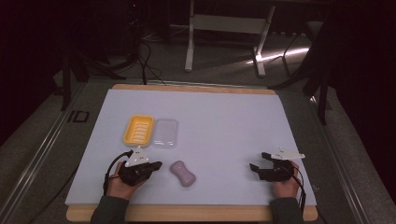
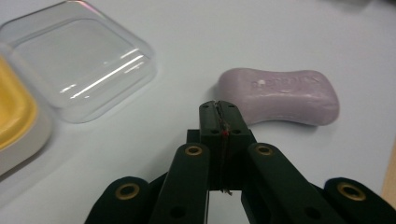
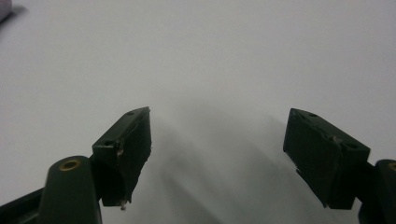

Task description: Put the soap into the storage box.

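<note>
Left tongs [image 2: 219,109] nearest, pressed together, empty, just short of purple soap bar [image 2: 280,95]. Right tongs [image 3: 217,154] spread apart over bare tabletop [image 3: 210,56]. Yellow dish [image 1: 138,129] beside clear lid [image 1: 166,133].

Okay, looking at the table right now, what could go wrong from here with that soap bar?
The left gripper is shut with nothing between its jaws, its tips close to the purple soap bar; moving in like this would likely push the soap instead of gripping it. The soap's rounded, smooth sides may also slip. A shove could send it toward the clear lid.
</note>
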